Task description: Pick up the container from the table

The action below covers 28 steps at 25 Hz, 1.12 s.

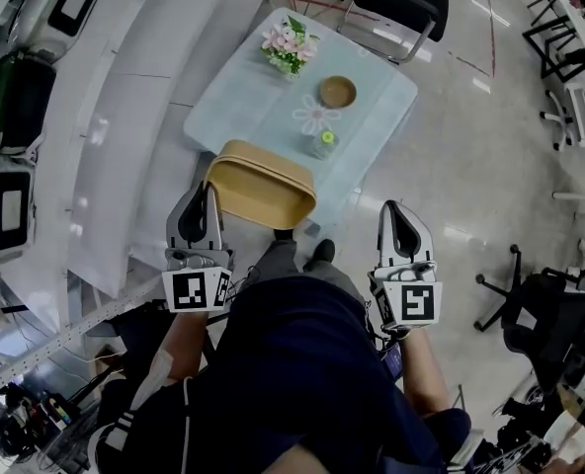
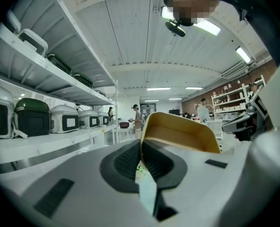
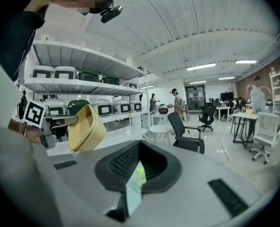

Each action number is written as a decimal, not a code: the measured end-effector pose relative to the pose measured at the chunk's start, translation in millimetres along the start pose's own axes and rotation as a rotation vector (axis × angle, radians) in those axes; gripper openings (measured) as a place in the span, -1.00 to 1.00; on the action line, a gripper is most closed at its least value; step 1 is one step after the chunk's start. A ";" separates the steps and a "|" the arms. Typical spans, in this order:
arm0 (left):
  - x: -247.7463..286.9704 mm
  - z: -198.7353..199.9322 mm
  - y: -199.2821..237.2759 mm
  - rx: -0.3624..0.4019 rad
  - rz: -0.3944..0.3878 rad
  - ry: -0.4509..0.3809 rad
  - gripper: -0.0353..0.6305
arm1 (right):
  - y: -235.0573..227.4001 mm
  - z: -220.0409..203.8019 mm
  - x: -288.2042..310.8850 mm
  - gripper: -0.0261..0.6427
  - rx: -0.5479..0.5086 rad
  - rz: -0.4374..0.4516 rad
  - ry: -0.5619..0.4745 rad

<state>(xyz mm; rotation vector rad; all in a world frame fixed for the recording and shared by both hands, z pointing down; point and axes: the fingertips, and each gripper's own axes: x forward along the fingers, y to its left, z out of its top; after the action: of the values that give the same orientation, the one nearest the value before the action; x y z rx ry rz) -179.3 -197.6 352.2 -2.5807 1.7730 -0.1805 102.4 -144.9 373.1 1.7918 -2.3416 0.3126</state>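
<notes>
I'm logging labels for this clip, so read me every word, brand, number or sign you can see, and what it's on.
No readable text in any view.
The marker cubes on the left gripper and right gripper: black-and-white square patterns, not letters.
The shelf appliances: dark front panels, any print too small to read.
The yellow container: no label visible.

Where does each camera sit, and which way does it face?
Head view: on the head, steeply down at the table; shows legs, left tongs, right tongs.
Left gripper view: on left tongs, level along jaws shut on the container; torso above.
Right gripper view: on right tongs, along shut jaws; arm at left.
All share the container.
</notes>
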 end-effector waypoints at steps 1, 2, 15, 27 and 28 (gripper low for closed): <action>-2.1 1.0 0.5 0.003 0.005 -0.008 -0.84 | -1.2 0.7 -0.7 -0.92 0.003 -0.005 -0.001; -4.0 2.5 0.8 0.007 0.007 -0.019 -0.84 | -2.3 1.5 -1.3 -0.92 0.005 -0.011 -0.002; -5.5 6.0 -2.7 0.057 -0.003 -0.075 -0.84 | -10.2 8.2 2.0 -0.93 -0.060 -0.067 -0.037; -5.1 7.0 -7.6 0.057 -0.014 -0.090 -0.84 | -6.8 9.1 3.2 -0.93 -0.073 -0.063 -0.036; -4.7 5.9 -7.4 0.056 -0.015 -0.085 -0.84 | -6.8 9.1 3.7 -0.93 -0.071 -0.061 -0.036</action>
<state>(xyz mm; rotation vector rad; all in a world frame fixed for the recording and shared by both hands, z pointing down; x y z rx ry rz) -173.4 -190.9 346.5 -2.5236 1.6956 -0.1168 107.9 -152.5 365.7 1.8465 -2.2854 0.1881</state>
